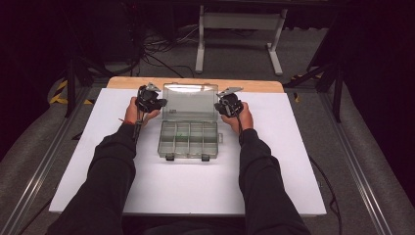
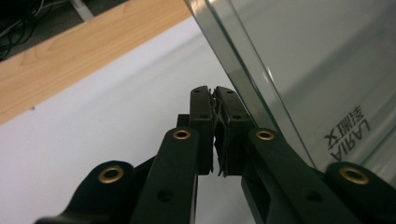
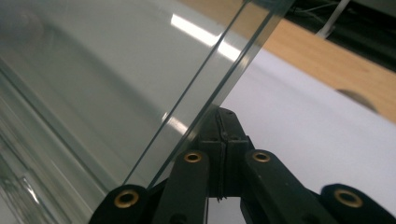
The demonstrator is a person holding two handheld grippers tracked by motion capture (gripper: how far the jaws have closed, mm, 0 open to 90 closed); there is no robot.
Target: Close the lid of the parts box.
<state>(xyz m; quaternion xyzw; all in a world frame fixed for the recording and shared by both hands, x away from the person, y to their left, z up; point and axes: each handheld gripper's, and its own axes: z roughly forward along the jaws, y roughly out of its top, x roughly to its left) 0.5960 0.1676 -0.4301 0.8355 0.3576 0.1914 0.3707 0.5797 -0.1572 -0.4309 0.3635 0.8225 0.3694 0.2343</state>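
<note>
Clear compartment box (image 1: 188,138), mid-table on white sheet (image 1: 147,186), lid (image 1: 190,100) raised upright. High view: left gripper (image 1: 155,102) and right gripper (image 1: 223,104) flank the lid's side edges. Left gripper view: jaws clenched, empty, beside the edge; printed lettering (image 2: 348,136) legible. Right gripper view: jaws clenched against the edge.

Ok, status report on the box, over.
Left gripper and right gripper shut, flanking the lid. Box open, lid upright. Nothing in the way.
</note>
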